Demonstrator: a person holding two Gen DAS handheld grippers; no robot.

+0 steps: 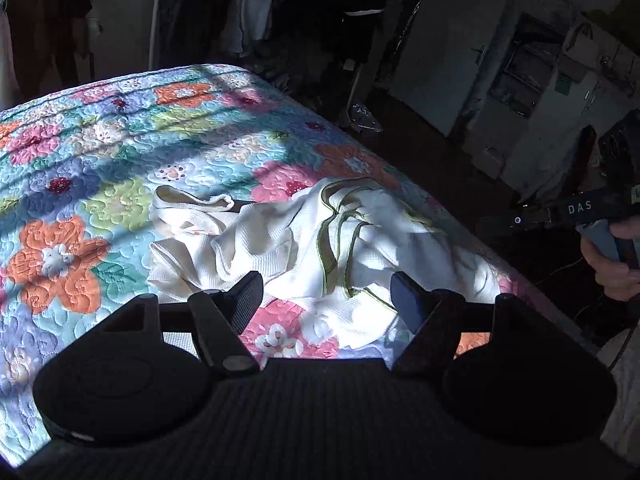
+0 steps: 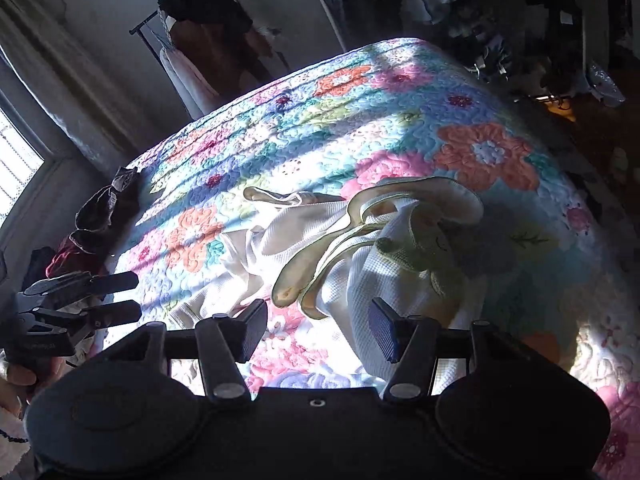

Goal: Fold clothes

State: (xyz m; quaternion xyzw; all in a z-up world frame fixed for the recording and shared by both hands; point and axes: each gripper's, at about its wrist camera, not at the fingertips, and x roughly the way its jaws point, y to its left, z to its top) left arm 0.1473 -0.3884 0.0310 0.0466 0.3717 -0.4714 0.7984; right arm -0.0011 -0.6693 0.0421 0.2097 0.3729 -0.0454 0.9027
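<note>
A cream waffle-knit garment with green-trimmed edges lies crumpled on the floral quilt. My left gripper hovers open just in front of its near edge, with nothing between the fingers. In the right wrist view the same garment shows long floppy ears and a stitched animal face. My right gripper is open close above its near part, and the right finger overlaps the cloth. The left gripper shows at the left of that view, also open. A hand holds the right gripper beyond the bed's right edge.
Dark clothes are heaped at the quilt's left edge near a bright window. A rack of hanging clothes stands behind the bed. A pale cabinet and dark floor lie to the right of the bed.
</note>
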